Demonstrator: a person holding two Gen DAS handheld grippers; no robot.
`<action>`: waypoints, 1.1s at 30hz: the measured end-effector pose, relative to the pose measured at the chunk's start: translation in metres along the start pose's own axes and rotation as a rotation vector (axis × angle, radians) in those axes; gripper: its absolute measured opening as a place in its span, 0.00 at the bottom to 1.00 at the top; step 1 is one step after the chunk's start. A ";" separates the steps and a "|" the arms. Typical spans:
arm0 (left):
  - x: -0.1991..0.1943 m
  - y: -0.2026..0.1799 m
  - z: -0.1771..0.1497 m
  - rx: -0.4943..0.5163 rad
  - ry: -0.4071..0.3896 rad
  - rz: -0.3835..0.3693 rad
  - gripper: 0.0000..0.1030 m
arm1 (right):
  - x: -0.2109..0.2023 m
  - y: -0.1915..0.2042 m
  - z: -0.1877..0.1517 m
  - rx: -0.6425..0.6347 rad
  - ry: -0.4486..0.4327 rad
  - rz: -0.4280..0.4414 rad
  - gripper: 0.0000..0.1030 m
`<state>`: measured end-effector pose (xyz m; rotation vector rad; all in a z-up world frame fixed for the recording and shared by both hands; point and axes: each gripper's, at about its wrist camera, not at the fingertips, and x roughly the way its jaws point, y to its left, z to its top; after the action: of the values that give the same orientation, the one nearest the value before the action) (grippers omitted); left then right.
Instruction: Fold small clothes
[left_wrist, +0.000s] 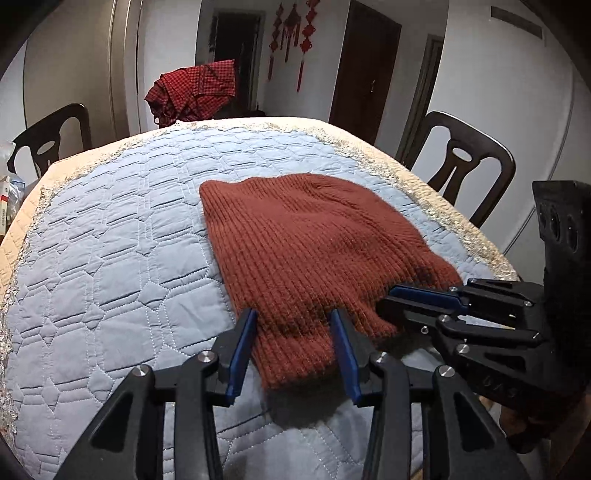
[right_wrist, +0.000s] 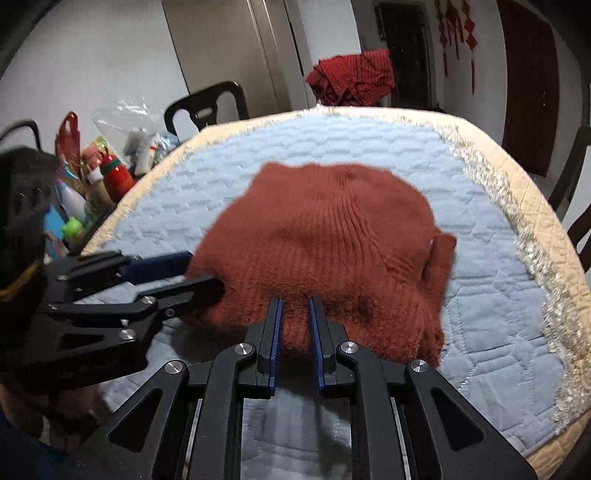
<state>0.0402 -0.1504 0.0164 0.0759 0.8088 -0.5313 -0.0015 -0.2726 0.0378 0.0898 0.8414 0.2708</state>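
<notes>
**Both tongs at the near hem of the knit**

While the rust-brown knit garment (left_wrist: 314, 251) lies spread across the middle of the blue quilted table cover (left_wrist: 110, 258), both my tongs sit at its near edge, low in each frame.

Left gripper (left_wrist: 291, 317): jaws partly spread, blue pads either side of a narrow tongue of knit hanging toward the bottom of the left wrist frame. Fabric is between the pads; whether they actually press on it I cannot tell. In the right wrist view this same tool comes in from the left, its fingers reaching the left edge of the knit.

Right gripper (right_wrist: 295, 306): jaws nearly together, pads pinching a bunched ridge of the hem at lower centre of the right wrist frame. In the left wrist view it enters from the right, tips on the lower right corner of the knit.

Right wrist picture of the knit is motion-blurred. One flap stands up at its right side.

Background: dark chair (left_wrist: 465, 162) at upper right, red checked cloth (left_wrist: 192, 92) beyond the table's far edge, bottles and packets (right_wrist: 99, 177) at left.
</notes>
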 end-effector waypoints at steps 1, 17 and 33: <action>0.001 0.001 0.000 -0.001 0.004 0.005 0.47 | 0.000 -0.001 -0.001 0.009 -0.004 0.009 0.14; 0.003 0.012 -0.008 -0.037 0.031 -0.012 0.51 | -0.015 -0.025 -0.004 0.080 -0.030 0.006 0.14; -0.013 0.019 -0.005 -0.046 0.021 -0.005 0.51 | -0.030 -0.022 0.003 0.073 -0.055 -0.002 0.19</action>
<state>0.0383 -0.1273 0.0197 0.0371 0.8412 -0.5170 -0.0140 -0.3016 0.0575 0.1634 0.7964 0.2347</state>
